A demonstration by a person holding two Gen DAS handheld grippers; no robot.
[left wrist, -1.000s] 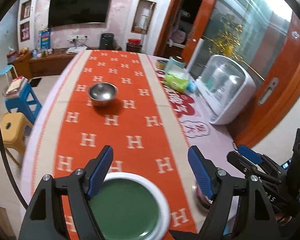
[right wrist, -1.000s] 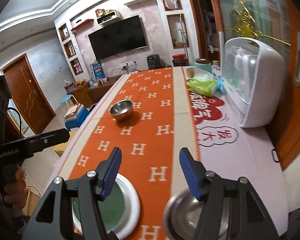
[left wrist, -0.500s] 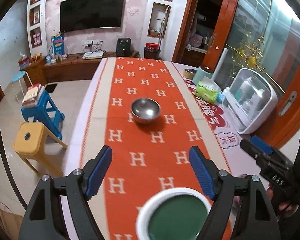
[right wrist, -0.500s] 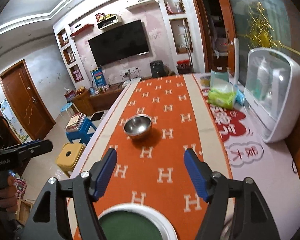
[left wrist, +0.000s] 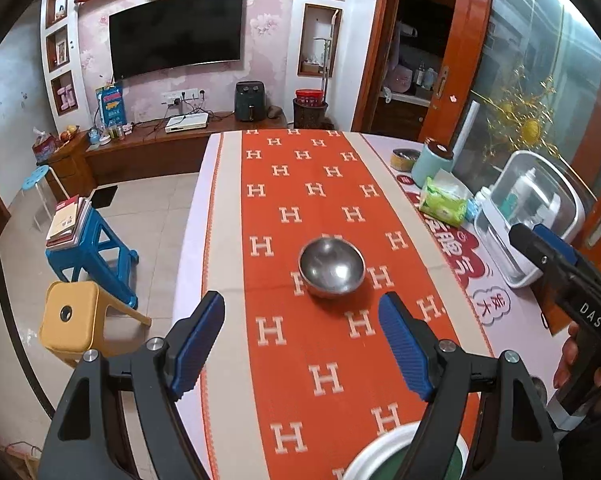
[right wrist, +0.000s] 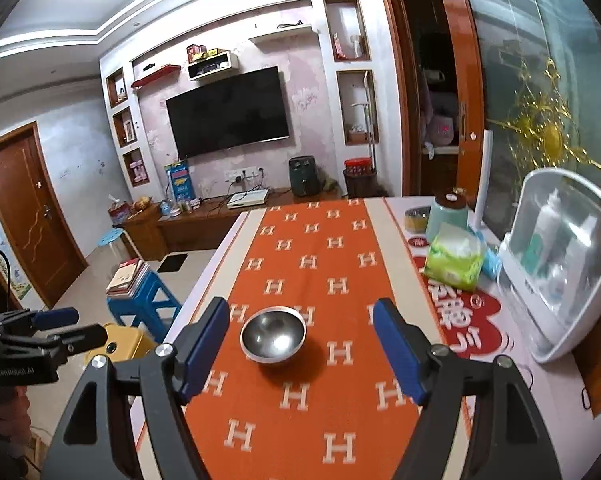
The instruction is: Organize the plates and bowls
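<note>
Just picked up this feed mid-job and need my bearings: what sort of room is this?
Most likely a home living and dining room: a wall-mounted TV, a dining table with an orange cloth, and plastic stools beside it.

Upright, empty steel bowl (left wrist: 331,267) on the orange H-patterned runner (left wrist: 300,200) mid-table; white-rimmed green plate (left wrist: 380,456), partly hidden, flat on the runner at its near end, well apart.

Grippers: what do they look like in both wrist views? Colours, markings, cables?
Both match: black angular frames with triangular cut-outs and silver screws, and blue ribbed pads on the fingers. Seen from the left wrist, the right gripper has white lettering "DAS" on its black body. Seen from the right wrist, the left gripper reads roughly "GenRobot.AI", blurred. A black cable runs down the left edge.
</note>
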